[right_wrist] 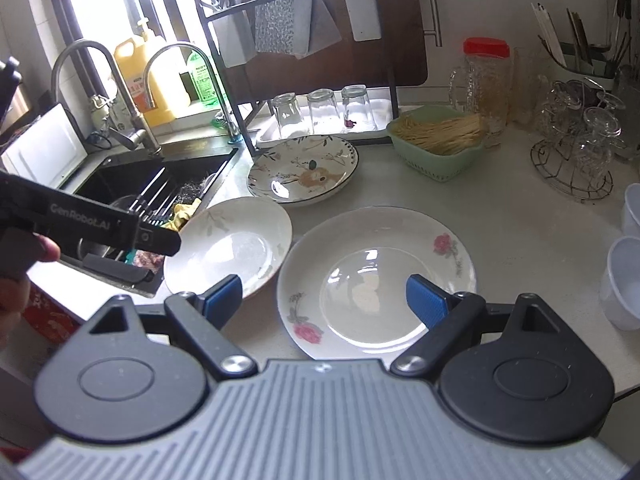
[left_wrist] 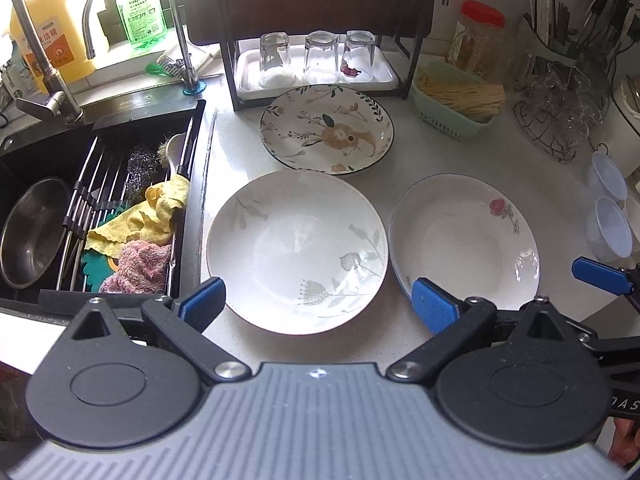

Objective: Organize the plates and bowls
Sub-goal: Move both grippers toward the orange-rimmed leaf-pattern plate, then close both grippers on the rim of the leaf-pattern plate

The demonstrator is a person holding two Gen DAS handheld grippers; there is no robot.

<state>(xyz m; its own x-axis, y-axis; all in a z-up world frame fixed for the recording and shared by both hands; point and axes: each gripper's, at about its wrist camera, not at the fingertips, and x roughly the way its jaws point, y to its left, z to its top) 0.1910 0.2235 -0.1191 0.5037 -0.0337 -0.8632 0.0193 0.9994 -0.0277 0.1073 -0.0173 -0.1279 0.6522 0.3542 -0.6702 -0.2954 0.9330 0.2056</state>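
Three dishes lie on the white counter. Nearest the sink is a deep white plate with grey leaf prints (left_wrist: pixel 297 252) (right_wrist: pixel 228 246). To its right lies a white plate with pink roses (left_wrist: pixel 464 240) (right_wrist: pixel 376 280). Behind them sits a dark-rimmed floral plate (left_wrist: pixel 326 130) (right_wrist: pixel 302 170). My left gripper (left_wrist: pixel 318 304) hangs open above the near rim of the leaf plate, its jaws holding nothing. My right gripper (right_wrist: pixel 324 300) is open over the near side of the rose plate, also holding nothing.
A black sink (left_wrist: pixel 48 184) with a rack, cloths and a steel bowl lies left. A dark dish rack (left_wrist: pixel 320 64) with three upturned glasses stands behind. A green basket (left_wrist: pixel 456 98), a red-lidded jar (left_wrist: pixel 478 36), a wire glass stand (left_wrist: pixel 556 120) and plastic cups (left_wrist: pixel 610 228) line the right.
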